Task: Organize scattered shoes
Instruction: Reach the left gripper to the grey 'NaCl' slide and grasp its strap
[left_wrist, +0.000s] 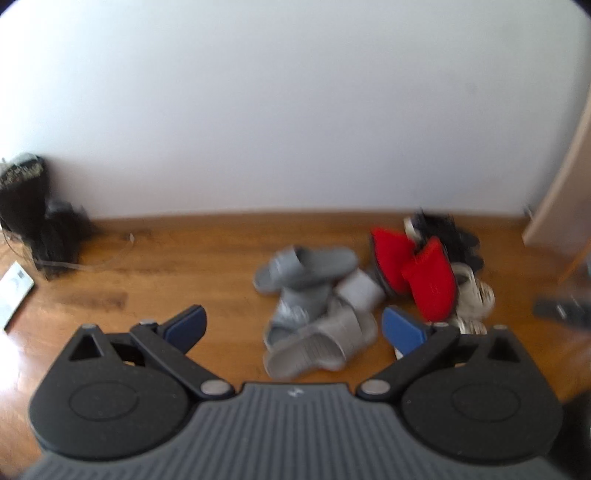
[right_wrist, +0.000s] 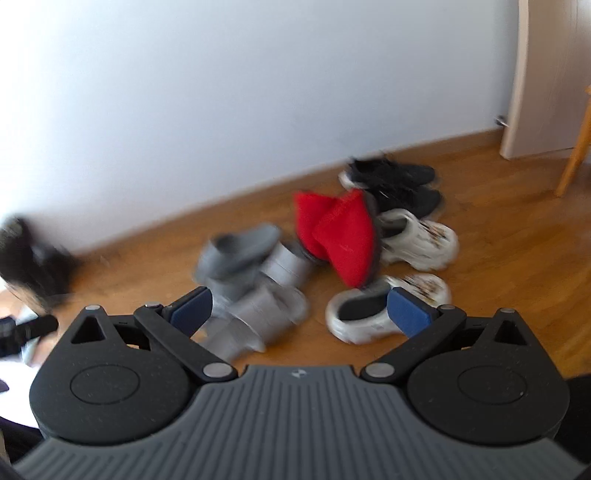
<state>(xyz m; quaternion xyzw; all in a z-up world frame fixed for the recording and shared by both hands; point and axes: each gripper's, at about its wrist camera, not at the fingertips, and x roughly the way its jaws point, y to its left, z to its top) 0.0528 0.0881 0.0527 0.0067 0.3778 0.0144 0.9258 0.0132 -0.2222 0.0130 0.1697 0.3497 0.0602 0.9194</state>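
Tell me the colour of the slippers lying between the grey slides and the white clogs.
Red slippers, clearest in the right wrist view.

Left gripper (left_wrist: 293, 326), right gripper (right_wrist: 299, 308) agape

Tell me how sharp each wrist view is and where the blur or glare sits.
Left wrist view: the left tool is crisp, the grey slides and red slippers are softly smeared, and the straight floor edge bows from fisheye distortion. Right wrist view: stronger motion blur streaks the black sneakers and white clogs; the right tool is sharp; the wall washes out at left.
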